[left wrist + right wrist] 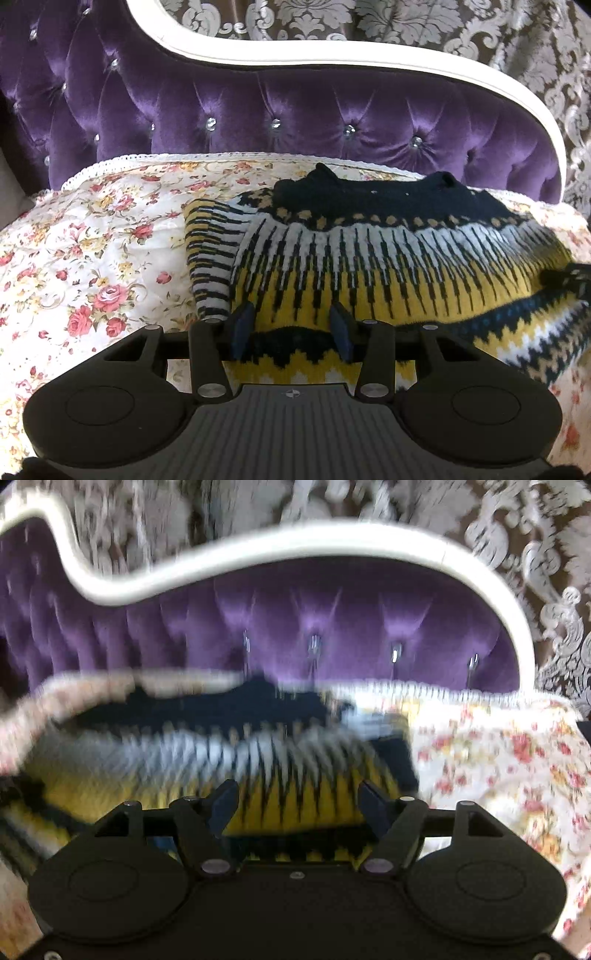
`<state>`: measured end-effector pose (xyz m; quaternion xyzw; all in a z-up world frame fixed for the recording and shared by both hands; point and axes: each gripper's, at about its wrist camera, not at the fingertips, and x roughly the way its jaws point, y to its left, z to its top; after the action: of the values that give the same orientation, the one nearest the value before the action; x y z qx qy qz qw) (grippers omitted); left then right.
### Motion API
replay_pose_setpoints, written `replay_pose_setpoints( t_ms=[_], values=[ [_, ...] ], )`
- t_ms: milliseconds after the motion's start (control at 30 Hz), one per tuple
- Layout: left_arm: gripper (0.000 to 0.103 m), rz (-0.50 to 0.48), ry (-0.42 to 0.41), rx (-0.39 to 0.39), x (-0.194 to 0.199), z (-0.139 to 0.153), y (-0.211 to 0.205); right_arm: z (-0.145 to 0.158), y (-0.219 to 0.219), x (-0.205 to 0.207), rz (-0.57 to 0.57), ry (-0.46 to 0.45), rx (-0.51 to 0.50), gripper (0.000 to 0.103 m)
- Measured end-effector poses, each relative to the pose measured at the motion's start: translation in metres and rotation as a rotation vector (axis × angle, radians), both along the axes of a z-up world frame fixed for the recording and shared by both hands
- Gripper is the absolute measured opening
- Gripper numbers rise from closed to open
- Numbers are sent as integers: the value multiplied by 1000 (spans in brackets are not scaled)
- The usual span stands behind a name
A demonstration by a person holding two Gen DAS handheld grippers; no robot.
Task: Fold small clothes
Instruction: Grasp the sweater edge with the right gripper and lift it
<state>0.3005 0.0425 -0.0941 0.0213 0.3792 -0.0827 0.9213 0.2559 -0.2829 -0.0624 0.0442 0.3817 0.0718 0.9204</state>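
Observation:
A knitted sweater (pixel 369 258) in navy, white and yellow lies on the floral bedspread (pixel 92 258), navy collar toward the headboard, one sleeve folded in at its left side. My left gripper (pixel 291 328) is open, its fingers spread over the sweater's lower yellow part near the hem. In the right wrist view the same sweater (pixel 221 757) is blurred by motion. My right gripper (pixel 299 805) is open wide above its yellow band, holding nothing.
A purple tufted headboard (pixel 295 110) with a white curved frame (pixel 258 542) stands behind the bed. Patterned damask curtains (pixel 480 37) hang beyond it. Floral bedspread also shows to the right of the sweater (pixel 498 757).

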Motion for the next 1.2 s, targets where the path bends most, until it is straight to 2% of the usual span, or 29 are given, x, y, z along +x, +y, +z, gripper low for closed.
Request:
replay_pose_setpoints(
  t_ms=[67, 367, 467, 567, 700, 867, 933, 1067, 1133, 1200],
  values=[
    [44, -3, 0, -2, -1, 1, 1, -14, -3, 4, -11, 72, -13, 74],
    [43, -11, -28, 4, -11, 4, -2, -12, -17, -11, -9, 79, 31, 75],
    [44, -41, -75, -44, -24, 13, -3, -3, -34, -12, -30, 55, 161, 77],
    [44, -52, -101, -40, -35, 23, -15, 5, -60, -14, -84, 29, 304, 79],
    [47, -99, -79, -102, -29, 33, -48, 3, -86, -13, -142, 34, 421, 81],
    [49, -133, -42, -4, 4, 32, -106, -8, -102, -11, -187, 77, 572, 82],
    [48, -119, -22, 35, 16, 26, -120, -8, -105, -10, -195, 75, 586, 82],
    [51, -92, 47, 222, 41, -3, -142, -7, -116, -12, -206, 65, 596, 82],
    [51, -85, 11, 226, 40, -7, -142, -8, -121, -12, -220, 64, 607, 82],
    [50, -67, 20, 182, 40, -6, -138, -10, -127, -13, -234, 62, 629, 84]
  ],
)
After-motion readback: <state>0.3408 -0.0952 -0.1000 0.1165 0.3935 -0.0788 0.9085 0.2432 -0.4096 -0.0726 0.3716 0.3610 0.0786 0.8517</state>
